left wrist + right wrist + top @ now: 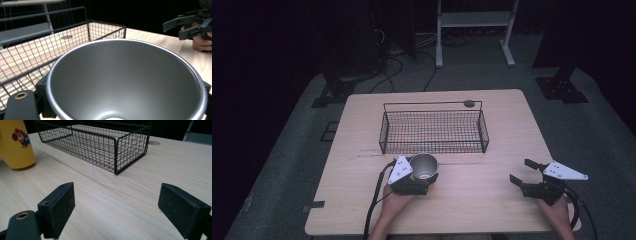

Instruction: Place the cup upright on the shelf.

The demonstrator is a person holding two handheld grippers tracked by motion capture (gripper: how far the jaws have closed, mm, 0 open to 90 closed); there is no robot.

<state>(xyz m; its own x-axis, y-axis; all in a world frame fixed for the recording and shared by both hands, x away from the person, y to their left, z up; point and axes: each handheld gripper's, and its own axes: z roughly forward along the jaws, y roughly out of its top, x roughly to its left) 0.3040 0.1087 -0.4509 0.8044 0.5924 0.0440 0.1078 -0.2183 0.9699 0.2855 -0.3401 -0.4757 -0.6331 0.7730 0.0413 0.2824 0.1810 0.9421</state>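
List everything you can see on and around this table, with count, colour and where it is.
cup: one, yellow outside with a cartoon dog, silvery metal inside, upright at the table's near edge, held in the left gripper
wire basket: one, black, empty, table centre behind the cup
table: one, light wood, with a round dark cap at its far edge
shelf frame: one, pale grey, on the floor beyond the table
cables: several, black, on the grey floor
left gripper: one, black with grey plate, shut on the cup
right gripper: one, black with grey plate, jaws wide apart, table's right
hands: two, bottom edge
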